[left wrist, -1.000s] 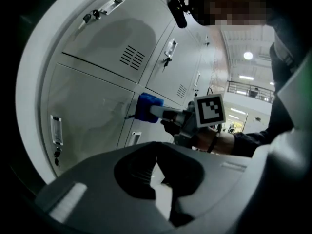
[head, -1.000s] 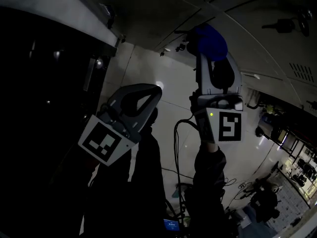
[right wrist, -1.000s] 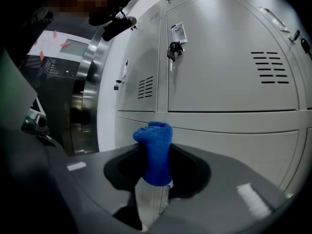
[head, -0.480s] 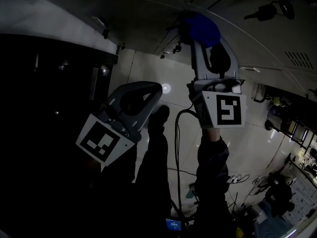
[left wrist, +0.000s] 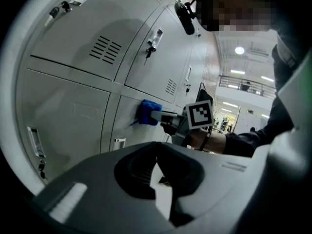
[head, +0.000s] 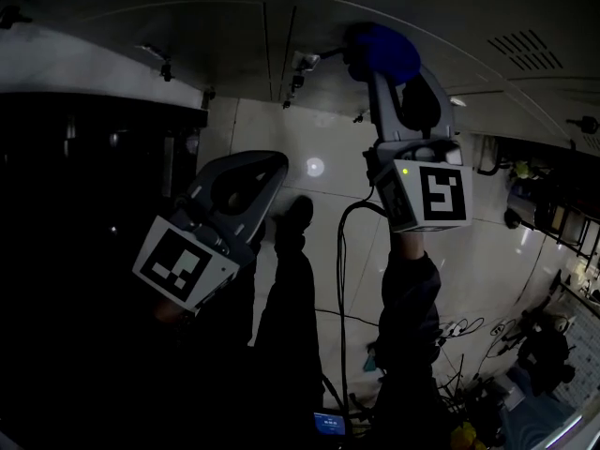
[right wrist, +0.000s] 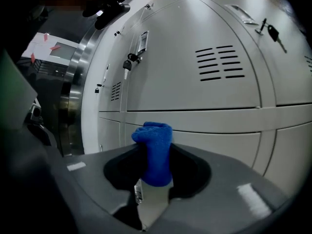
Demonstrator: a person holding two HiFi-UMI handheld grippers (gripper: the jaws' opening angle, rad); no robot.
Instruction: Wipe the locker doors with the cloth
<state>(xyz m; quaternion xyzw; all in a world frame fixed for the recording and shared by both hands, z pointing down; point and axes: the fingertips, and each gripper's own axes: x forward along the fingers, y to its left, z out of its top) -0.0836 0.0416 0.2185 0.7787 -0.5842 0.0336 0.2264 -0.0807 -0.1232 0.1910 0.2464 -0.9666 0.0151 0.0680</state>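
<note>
The blue cloth (right wrist: pixel 155 152) is bunched between the jaws of my right gripper (right wrist: pixel 153 179), which is shut on it. In the left gripper view the cloth (left wrist: pixel 147 112) presses against a grey locker door (left wrist: pixel 68 111) near a seam between doors. The head view is dark; there the cloth (head: pixel 380 50) tops the right gripper (head: pixel 398 87) at the upper middle. My left gripper (head: pixel 270 165) hangs lower left, away from the lockers, shut with nothing in it (left wrist: pixel 158 172). Vented locker doors (right wrist: pixel 195 57) fill the right gripper view.
Keys hang from several locker locks (right wrist: pixel 127 62) (left wrist: pixel 151 48). A shiny steel column (right wrist: pixel 73 91) stands left of the lockers. Below lie a pale tiled floor (head: pixel 319 120), a black cable (head: pixel 339 279) and the person's shoe (head: pixel 298 212). Clutter sits at the lower right (head: pixel 544 345).
The head view has swung, so the lockers shifted across the frame. The right gripper kept the cloth at the lockers and rose slightly in frame; the left gripper drifted a little lower left.
</note>
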